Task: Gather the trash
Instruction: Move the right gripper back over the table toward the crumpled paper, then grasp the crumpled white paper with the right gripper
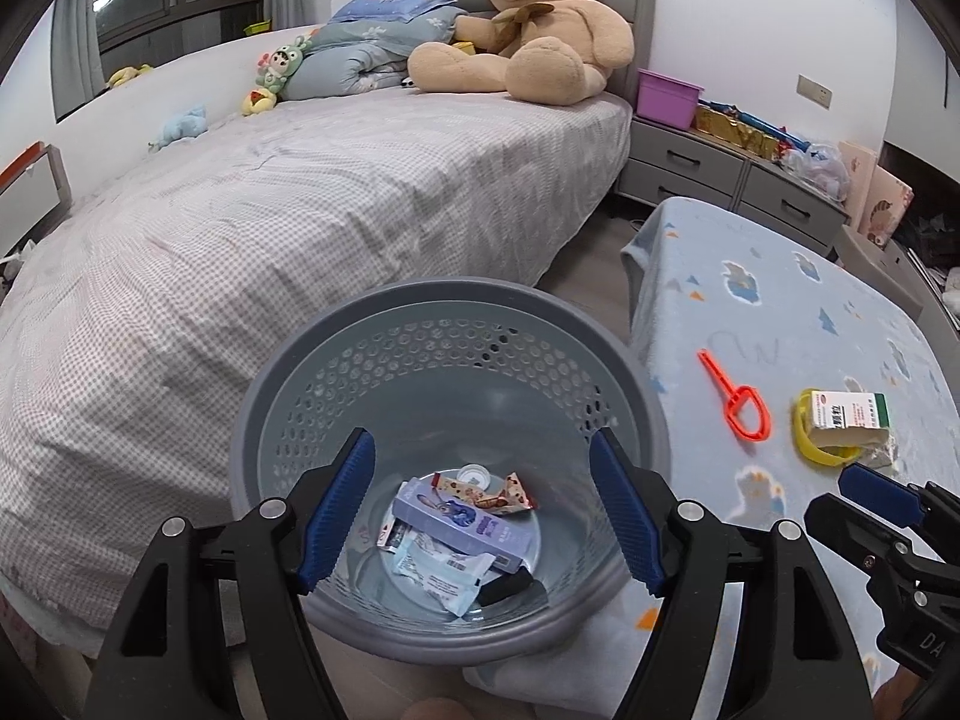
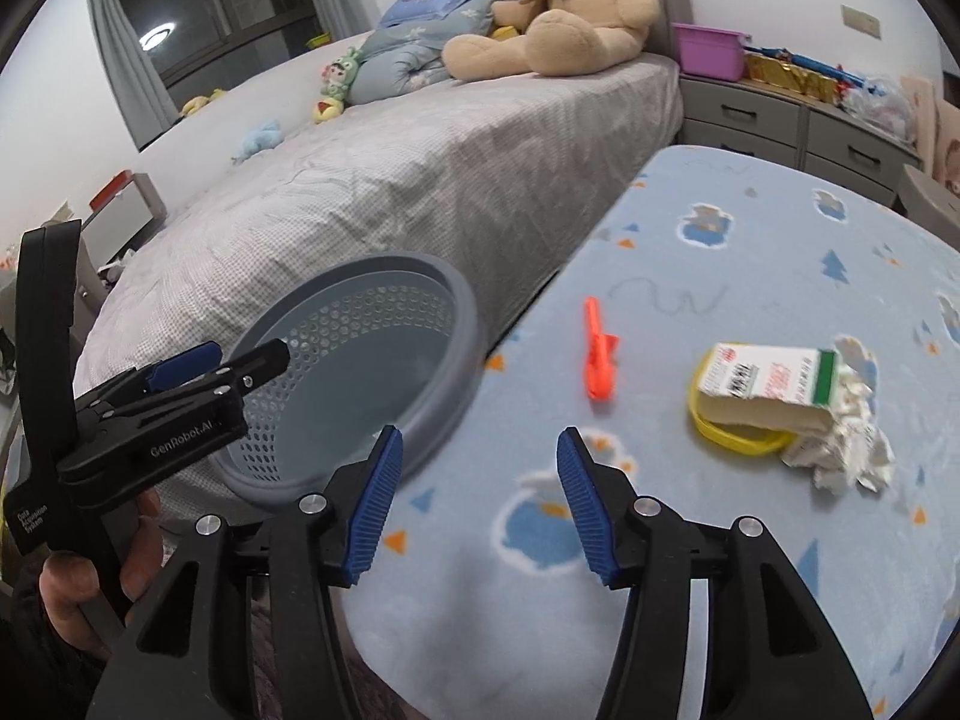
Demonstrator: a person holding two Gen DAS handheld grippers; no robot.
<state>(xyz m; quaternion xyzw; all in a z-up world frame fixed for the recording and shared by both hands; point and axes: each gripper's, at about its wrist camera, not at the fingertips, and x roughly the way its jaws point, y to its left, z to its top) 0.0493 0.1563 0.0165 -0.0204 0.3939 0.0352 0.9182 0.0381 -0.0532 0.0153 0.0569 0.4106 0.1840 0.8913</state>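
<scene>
A grey perforated bin (image 1: 444, 324) stands on the floor between the bed and a table with a blue blanket (image 1: 780, 300); it also shows in the right wrist view (image 2: 360, 324). Inside lie wrappers and a purple box (image 1: 462, 519). My left gripper (image 1: 483, 504) is open and empty above the bin's mouth. My right gripper (image 2: 474, 498) is open and empty over the blanket's near edge. On the blanket lie an orange plastic piece (image 2: 600, 354), a small white-and-green carton (image 2: 768, 387) on a yellow lid (image 2: 729, 435), and crumpled tissue (image 2: 846, 444).
A bed with a checked sheet (image 1: 270, 228) fills the left side, with a big teddy bear (image 1: 540, 30) and small toys on it. Grey drawers (image 1: 720, 168) with a purple box and clutter stand behind the table.
</scene>
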